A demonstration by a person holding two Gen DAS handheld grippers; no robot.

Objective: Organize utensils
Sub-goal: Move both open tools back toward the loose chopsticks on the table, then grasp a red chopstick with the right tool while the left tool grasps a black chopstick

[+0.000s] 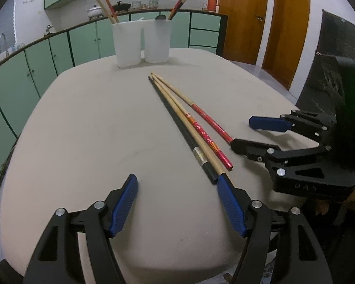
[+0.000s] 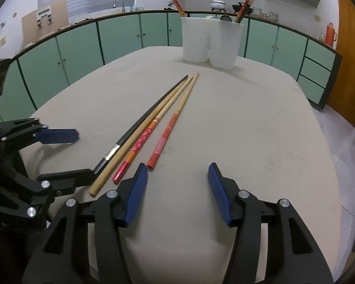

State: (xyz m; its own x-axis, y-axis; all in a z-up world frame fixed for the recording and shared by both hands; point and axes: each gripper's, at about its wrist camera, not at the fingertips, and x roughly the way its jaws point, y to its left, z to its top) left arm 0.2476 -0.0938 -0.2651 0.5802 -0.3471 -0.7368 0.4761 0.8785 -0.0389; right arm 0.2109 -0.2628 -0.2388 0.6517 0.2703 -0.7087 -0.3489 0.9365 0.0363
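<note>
Behind holder (image 1: 143, 43) rim, chopstick (image 1: 178, 3) lower ends are hidden.

We count 4 chopsticks lying on the desk (image 1: 82, 118): 1 black chopstick (image 1: 177, 127), 1 plain wooden chopstick (image 1: 202, 146), and 2 red-patterned chopsticks (image 1: 211, 124). At the far end stand 2 white holders (image 1: 142, 42), the left one with 2 chopsticks (image 1: 105, 6), the right one with 2 more (image 1: 181, 2).

Four chopsticks (image 2: 153, 127) on table (image 2: 248, 130), right hand-held gripper (image 2: 177, 177) empty (jaws apart)
</note>
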